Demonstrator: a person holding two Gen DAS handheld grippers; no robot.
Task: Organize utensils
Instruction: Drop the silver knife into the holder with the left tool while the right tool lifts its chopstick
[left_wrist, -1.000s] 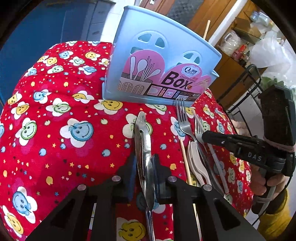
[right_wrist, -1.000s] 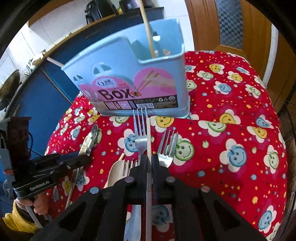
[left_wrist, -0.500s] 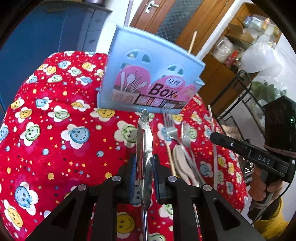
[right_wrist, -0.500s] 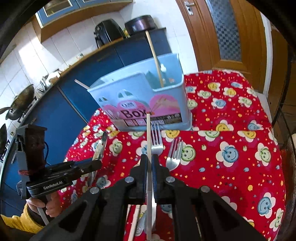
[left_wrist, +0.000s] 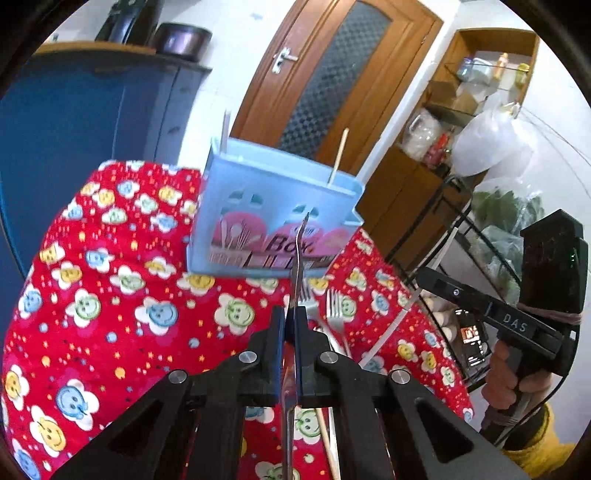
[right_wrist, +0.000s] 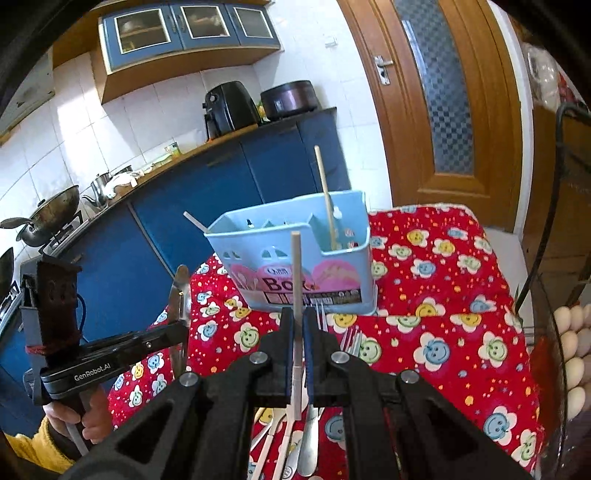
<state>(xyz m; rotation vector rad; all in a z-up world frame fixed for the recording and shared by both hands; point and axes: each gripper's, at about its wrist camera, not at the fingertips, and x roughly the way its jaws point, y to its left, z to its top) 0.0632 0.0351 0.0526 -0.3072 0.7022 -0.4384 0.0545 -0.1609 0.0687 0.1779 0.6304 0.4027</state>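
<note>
A light blue utensil box (left_wrist: 275, 218) (right_wrist: 299, 254) stands on the red smiley cloth (left_wrist: 110, 295) (right_wrist: 443, 314), with two chopsticks (right_wrist: 327, 195) standing in it. My left gripper (left_wrist: 291, 325) is shut on a metal knife (left_wrist: 297, 266), held edge-on and raised above the cloth in front of the box; it also shows in the right wrist view (right_wrist: 179, 295). My right gripper (right_wrist: 297, 325) is shut on a white chopstick (right_wrist: 295, 273), raised and pointing up before the box. Forks (left_wrist: 334, 314) (right_wrist: 351, 338) and spoons (right_wrist: 306, 443) lie on the cloth below.
A blue kitchen counter (right_wrist: 221, 192) with appliances runs behind the table. A wooden door (right_wrist: 443, 110) is at the back. A black wire rack (left_wrist: 443, 240) and shelves with bags stand to the right. Eggs (right_wrist: 569, 332) sit at the far right.
Both grippers have lifted their utensils off the cloth and risen well above the table. The knife has turned edge-on, and the box now looks lower and farther.
</note>
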